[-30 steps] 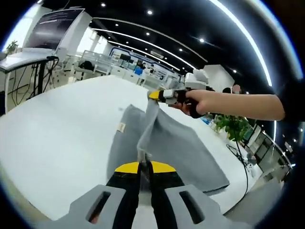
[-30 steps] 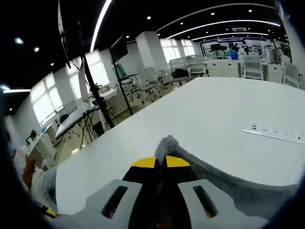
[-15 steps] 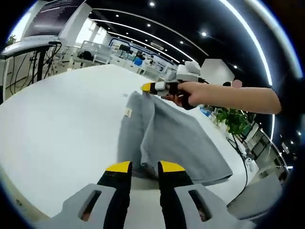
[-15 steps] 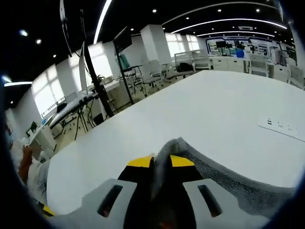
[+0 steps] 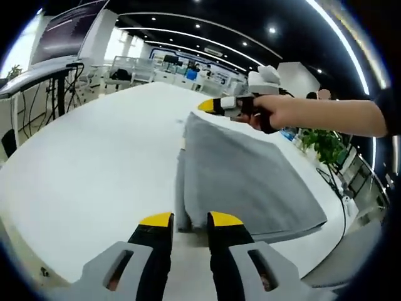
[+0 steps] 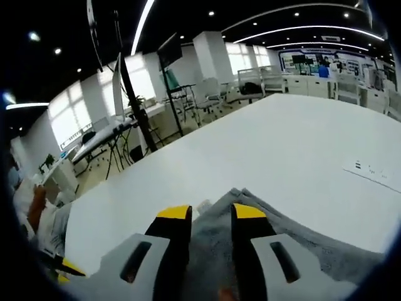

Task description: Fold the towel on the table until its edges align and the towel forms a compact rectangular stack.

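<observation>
In the left gripper view, the left gripper [image 5: 190, 221] rises from six o'clock with its yellow-tipped jaws apart and nothing between them. Just past the tips lies the near edge of the gray towel [image 5: 244, 179], which is spread flat in folded layers on the white table [image 5: 88, 169] and runs up toward one o'clock. At the towel's far corner, about twelve to one o'clock, sits the right gripper [image 5: 216, 105], held in a person's hand [image 5: 276, 113] whose arm reaches in from three o'clock. A potted plant [image 5: 322, 145] stands beyond the table at about three o'clock.

In the right gripper view, the right gripper [image 6: 210, 216] also has its jaws apart, hovering over the towel's [image 6: 294, 235] corner at six o'clock. A white power strip [image 6: 373, 172] lies on the table [image 6: 263, 144] at three o'clock.
</observation>
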{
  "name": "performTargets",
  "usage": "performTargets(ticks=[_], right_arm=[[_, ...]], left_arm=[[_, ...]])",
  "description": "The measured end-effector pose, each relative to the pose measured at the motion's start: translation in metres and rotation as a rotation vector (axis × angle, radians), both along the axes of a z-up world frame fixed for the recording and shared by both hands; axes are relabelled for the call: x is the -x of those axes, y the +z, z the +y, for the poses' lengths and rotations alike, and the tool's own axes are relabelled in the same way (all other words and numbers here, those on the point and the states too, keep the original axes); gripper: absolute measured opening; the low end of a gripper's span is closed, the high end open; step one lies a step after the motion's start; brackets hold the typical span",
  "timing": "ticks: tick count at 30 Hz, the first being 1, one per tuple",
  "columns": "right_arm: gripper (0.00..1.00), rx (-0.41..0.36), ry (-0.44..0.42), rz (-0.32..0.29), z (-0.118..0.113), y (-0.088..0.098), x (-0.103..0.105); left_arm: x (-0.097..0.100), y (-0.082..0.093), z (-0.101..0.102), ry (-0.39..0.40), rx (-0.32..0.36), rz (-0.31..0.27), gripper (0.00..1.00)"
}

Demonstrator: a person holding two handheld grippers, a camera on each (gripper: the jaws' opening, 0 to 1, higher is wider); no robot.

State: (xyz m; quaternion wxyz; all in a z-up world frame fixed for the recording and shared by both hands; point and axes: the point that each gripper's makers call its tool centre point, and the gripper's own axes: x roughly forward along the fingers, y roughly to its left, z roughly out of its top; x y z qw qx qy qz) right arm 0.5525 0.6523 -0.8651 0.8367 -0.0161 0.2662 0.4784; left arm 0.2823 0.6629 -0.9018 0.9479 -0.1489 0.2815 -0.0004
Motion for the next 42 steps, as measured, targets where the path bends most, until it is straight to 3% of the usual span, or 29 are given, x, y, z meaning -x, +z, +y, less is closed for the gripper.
performTargets(ticks=[4,16,23,25,27,33,42], right_arm=[[0.24,0.021,0.006,-0.017,-0.014,0.002,0.0],[0.26,0.151,0.002,-0.009,-0.072,-0.016,0.007],[0.26,0.199,-0.081,0.021,-0.129,-0.023,-0.009],[0.25,0.2,-0.1,0.016,-0.143,-0.022,-0.009],[0.25,0.214,-0.13,0.021,-0.162,-0.023,-0.012],[0.26,0.235,-0.206,0.028,-0.21,-0.023,-0.016],[0.25,0.267,-0.283,0.031,-0.263,-0.029,-0.025]], left_arm=[[0.003,-0.003,0.006,0.009,-0.019,0.021,0.22],[-0.001,-0.007,0.005,-0.004,-0.021,0.066,0.18],[-0.002,-0.01,0.008,-0.052,-0.143,0.119,0.13],[-0.005,-0.011,-0.003,-0.087,-0.107,0.116,0.08],[-0.004,-0.011,0.001,-0.101,-0.17,0.125,0.08],[-0.004,-0.013,0.003,-0.08,-0.1,0.107,0.08],[-0.005,-0.012,0.001,-0.106,-0.128,0.115,0.07]])
